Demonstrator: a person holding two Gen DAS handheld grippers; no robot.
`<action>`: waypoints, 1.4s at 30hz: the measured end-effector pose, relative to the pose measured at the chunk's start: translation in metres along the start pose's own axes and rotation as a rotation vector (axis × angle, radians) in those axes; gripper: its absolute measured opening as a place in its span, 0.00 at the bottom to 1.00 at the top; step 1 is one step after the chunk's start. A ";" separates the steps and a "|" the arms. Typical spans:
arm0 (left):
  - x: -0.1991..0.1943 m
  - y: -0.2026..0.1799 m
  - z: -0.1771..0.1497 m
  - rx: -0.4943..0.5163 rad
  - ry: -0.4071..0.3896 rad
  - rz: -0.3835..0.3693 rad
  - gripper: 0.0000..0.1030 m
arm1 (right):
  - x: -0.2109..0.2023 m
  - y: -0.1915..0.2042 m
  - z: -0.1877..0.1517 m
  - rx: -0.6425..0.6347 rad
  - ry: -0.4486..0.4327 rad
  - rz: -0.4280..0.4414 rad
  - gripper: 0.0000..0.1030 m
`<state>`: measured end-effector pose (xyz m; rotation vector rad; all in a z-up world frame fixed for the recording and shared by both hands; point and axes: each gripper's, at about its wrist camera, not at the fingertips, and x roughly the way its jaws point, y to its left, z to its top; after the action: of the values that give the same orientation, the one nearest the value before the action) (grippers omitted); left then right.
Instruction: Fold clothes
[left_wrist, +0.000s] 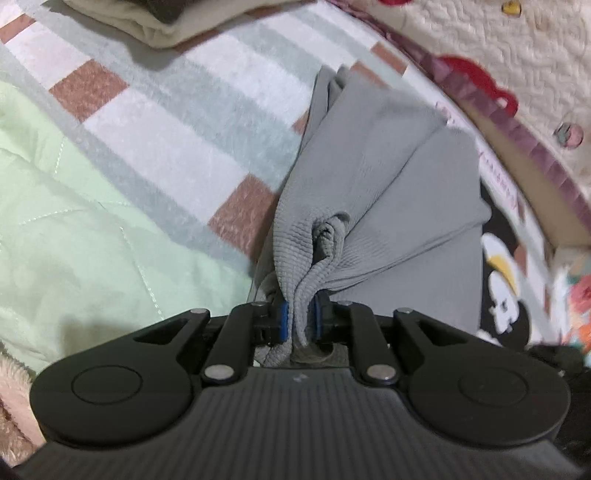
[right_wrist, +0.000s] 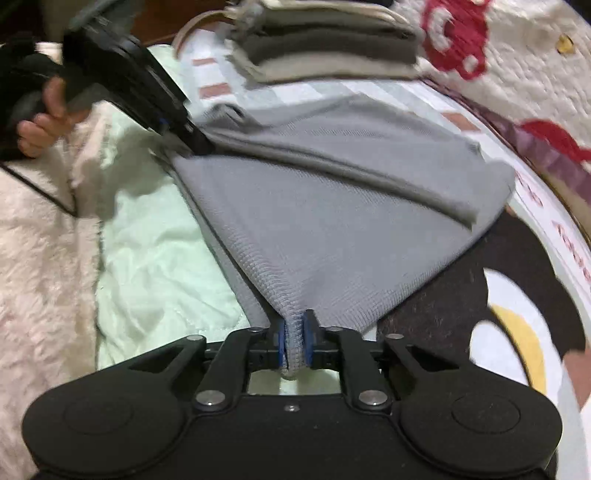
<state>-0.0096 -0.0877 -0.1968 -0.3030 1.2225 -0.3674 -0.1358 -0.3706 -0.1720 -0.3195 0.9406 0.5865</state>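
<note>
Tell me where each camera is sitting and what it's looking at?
Left wrist: sits on the left gripper, looking down at the grey garment it pinches; no hand shows.
Right wrist: sits on the right gripper, facing the garment; the left gripper and the person's hand show.
Shared: garment, folded stack.

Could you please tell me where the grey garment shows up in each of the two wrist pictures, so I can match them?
Left wrist: the grey garment runs from centre to upper right, pinched in the left tool.
Right wrist: the grey garment spreads across the centre, pinched in the right tool.
Shared landmark: the folded stack of clothes at the top of both views.
</note>
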 end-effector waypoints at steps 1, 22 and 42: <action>0.000 0.002 -0.001 -0.001 -0.003 -0.006 0.15 | -0.005 -0.002 0.000 -0.039 -0.010 0.004 0.29; -0.006 0.007 0.001 -0.043 0.008 -0.024 0.20 | 0.049 -0.082 0.037 0.314 -0.102 -0.051 0.49; -0.045 -0.002 0.030 0.080 -0.195 -0.147 0.50 | 0.100 -0.104 0.099 0.300 -0.163 -0.095 0.57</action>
<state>0.0056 -0.0697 -0.1483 -0.3525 0.9940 -0.5009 0.0374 -0.3715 -0.1986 -0.0460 0.8364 0.3710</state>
